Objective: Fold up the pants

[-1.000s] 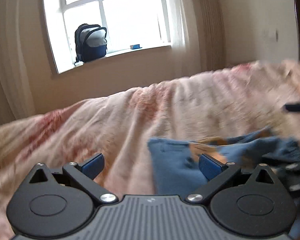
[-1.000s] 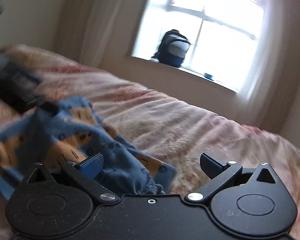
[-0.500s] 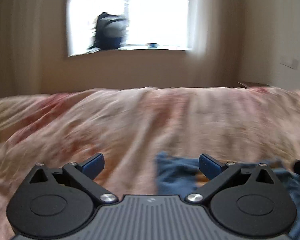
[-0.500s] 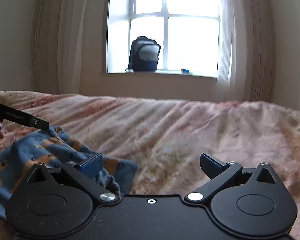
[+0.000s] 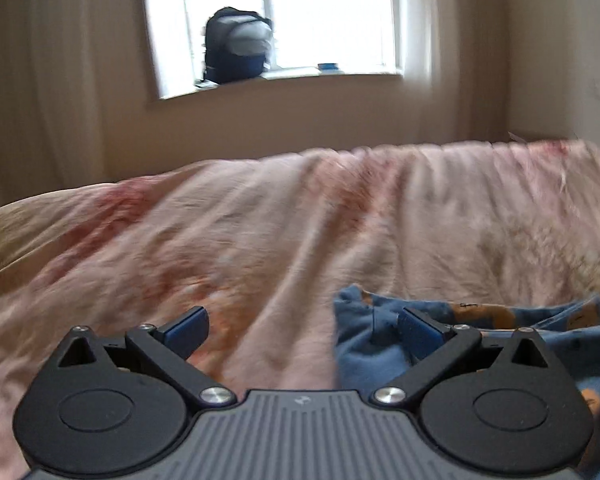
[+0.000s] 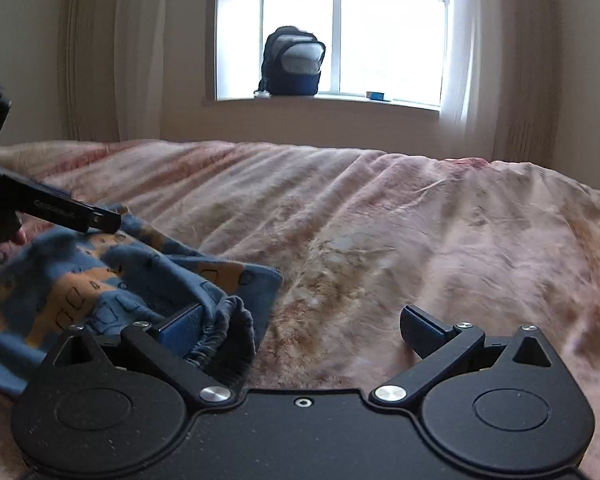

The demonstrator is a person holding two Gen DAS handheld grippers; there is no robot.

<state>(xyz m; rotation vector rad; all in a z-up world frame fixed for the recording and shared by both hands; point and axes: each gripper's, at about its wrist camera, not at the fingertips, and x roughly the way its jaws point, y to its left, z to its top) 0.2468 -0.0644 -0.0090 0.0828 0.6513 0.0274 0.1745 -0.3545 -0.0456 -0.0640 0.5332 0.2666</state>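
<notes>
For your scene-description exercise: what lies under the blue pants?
The pants lie crumpled on the pink bedspread, which shows all around them. Whatever is directly beneath them is covered by the cloth.

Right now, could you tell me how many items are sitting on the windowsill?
2 clearly: a backpack towards the left and a small blue object towards the right; something pale beside the backpack is unclear.

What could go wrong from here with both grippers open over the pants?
1. The blue and orange patterned pants lie bunched, not flat; a fold started now may lock in creases.
2. The right gripper has the gathered elastic waistband beside only one finger, so closing may pinch a partial layer.
3. The left gripper sits mostly over the wrinkled pink bedspread and could grab that too.
</notes>
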